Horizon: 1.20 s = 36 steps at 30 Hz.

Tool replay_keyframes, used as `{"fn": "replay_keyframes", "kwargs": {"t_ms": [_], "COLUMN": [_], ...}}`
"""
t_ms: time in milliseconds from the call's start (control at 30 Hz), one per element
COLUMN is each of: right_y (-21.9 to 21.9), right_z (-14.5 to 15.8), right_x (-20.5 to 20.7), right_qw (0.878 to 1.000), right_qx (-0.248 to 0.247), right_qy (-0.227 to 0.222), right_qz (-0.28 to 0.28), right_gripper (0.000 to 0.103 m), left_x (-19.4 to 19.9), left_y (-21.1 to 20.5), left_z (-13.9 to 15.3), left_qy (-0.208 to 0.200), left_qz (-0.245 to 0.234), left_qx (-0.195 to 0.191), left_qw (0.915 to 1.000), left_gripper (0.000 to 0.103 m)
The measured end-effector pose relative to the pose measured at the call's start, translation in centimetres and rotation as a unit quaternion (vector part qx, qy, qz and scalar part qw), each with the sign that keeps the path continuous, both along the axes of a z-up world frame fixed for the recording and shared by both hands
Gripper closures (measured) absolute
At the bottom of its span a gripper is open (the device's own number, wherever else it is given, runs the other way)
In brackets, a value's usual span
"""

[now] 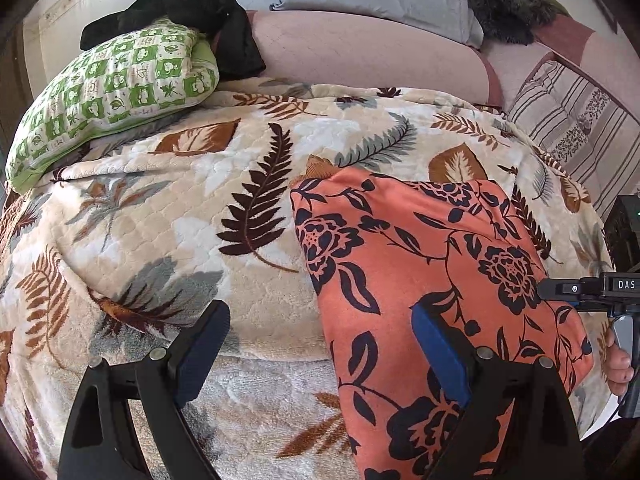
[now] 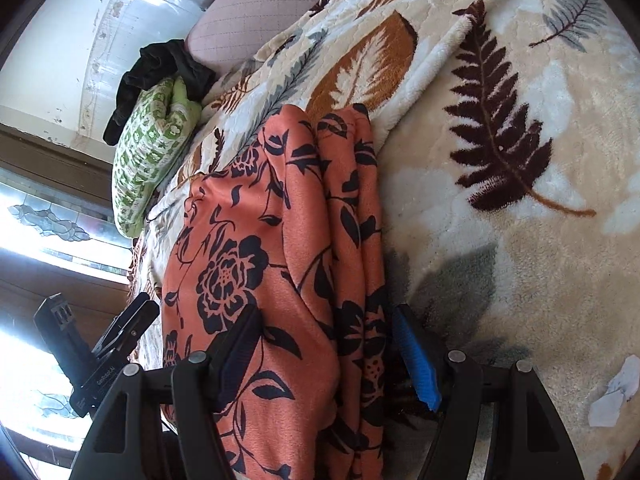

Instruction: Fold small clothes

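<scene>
A bed (image 1: 168,208) under a cream leaf-print blanket carried the work, with a green checked pillow (image 1: 112,92) far ahead of the left tongs (image 1: 320,352). Those tongs stood wide, empty, their right pad over the near left edge of the orange floral garment (image 1: 432,264), already folded into a long panel. The right tongs (image 2: 328,352) straddled the garment's near end, jaws apart with cloth between them; whether the pads pressed it was unclear. A good next fold likely meant pinching all stacked layers at both near corners, lifting evenly, and laying them toward the far edge without dragging the blanket.
</scene>
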State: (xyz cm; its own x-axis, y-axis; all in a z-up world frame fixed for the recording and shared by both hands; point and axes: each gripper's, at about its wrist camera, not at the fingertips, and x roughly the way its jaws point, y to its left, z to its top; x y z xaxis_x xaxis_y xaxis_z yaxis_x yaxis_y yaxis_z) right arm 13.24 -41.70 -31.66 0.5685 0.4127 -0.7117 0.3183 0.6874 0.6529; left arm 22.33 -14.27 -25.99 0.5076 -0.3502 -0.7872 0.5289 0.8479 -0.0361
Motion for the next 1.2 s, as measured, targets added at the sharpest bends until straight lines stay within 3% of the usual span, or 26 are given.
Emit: {"fn": "replay_keyframes", "kwargs": {"t_ms": [1200], "right_y": [-0.3], "right_z": [-0.8], "right_x": [0.3], "right_qw": [0.998], "right_qx": [0.058], "right_qy": [-0.036], "right_qz": [0.014], "right_gripper": [0.027], "left_x": [0.8], "left_y": [-2.0], "left_z": [-2.6], "left_qy": [0.093], "left_qz": [-0.038], "left_qx": [-0.033], "left_qw": [0.9944], "left_gripper": [0.011]}}
